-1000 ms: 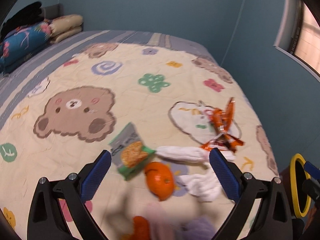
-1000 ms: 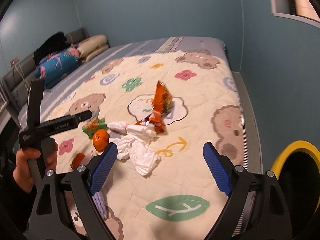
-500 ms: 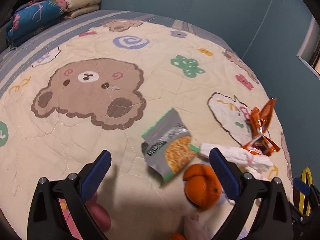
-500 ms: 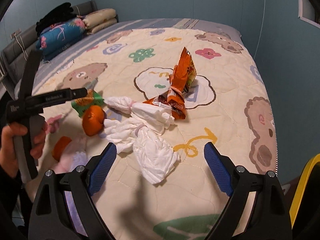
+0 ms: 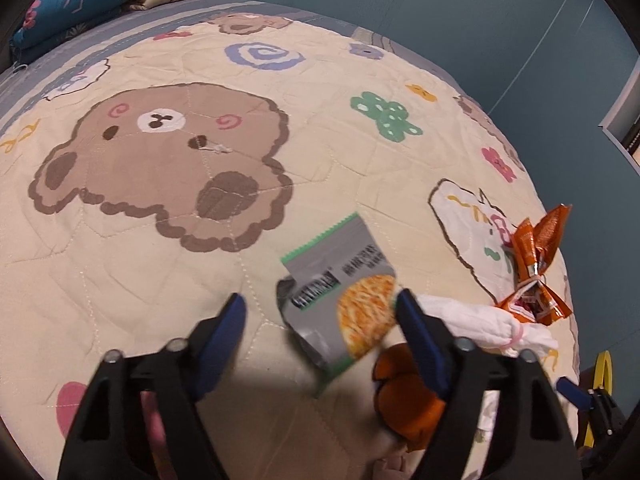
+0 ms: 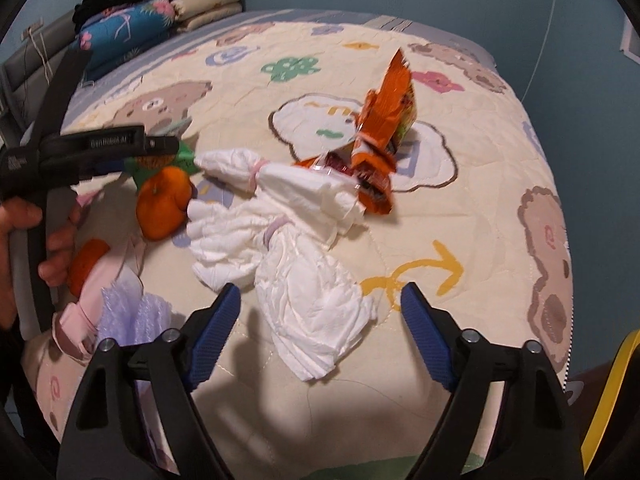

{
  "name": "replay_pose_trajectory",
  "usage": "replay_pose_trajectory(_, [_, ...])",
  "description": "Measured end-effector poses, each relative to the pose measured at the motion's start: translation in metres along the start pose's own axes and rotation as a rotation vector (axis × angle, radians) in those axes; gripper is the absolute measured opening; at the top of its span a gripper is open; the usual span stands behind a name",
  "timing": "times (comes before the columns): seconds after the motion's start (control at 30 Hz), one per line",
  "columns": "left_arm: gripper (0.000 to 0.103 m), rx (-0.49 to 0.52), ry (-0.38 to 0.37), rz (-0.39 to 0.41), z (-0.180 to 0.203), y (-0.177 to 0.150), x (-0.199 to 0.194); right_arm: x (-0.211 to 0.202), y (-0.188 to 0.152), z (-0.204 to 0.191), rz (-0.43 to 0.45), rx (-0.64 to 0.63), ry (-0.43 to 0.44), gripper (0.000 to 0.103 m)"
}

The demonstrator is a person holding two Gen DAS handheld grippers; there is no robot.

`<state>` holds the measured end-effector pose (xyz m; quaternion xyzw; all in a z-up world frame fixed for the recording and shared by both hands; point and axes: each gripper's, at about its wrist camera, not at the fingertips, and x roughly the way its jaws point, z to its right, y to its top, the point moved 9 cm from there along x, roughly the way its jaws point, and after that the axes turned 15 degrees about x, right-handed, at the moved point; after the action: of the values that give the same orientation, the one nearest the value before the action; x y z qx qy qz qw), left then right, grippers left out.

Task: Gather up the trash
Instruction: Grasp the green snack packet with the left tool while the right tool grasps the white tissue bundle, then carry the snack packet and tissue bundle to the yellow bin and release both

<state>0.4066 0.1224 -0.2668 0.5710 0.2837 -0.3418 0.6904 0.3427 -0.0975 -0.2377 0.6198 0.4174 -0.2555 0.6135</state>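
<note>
Two grippers are being closed over trash on the bed: the left gripper point(image 5: 320, 308) around the grey snack packet point(image 5: 340, 296), the right gripper point(image 6: 320, 300) around crumpled white tissue point(image 6: 312, 304), neither yet pinched, so firm contact is judged next.

Soft, matt quilted cotton bedspread with bear prints point(image 5: 160, 280); glossy grey-green foil snack packet point(image 5: 340, 300); shiny crinkled orange foil wrapper point(image 6: 384, 136); rumpled white matt tissue paper point(image 6: 312, 292).

Your left gripper point(image 5: 320, 312) and right gripper point(image 6: 320, 300) both tilt steeply downward, jaws closing but apart; your hand point(image 6: 24, 240) grips the left handle.
</note>
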Motion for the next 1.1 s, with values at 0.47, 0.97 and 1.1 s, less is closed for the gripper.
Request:
replay_pose_trajectory(0.47, [0.022,0.055,-0.025,0.027,0.017,0.002,-0.007,0.01,-0.007,0.006,-0.04,0.018,-0.018,0.014])
replay_pose_trajectory(0.97, [0.017,0.055,-0.042,0.113,0.017,0.013,-0.071,-0.049,0.007,0.013,0.07,0.111,0.087,0.011])
replay_pose_trajectory(1.1, [0.017,0.066,-0.055,0.132,0.019,0.016,-0.091,-0.073,0.013,0.02,0.116,0.135,0.096,0.011])
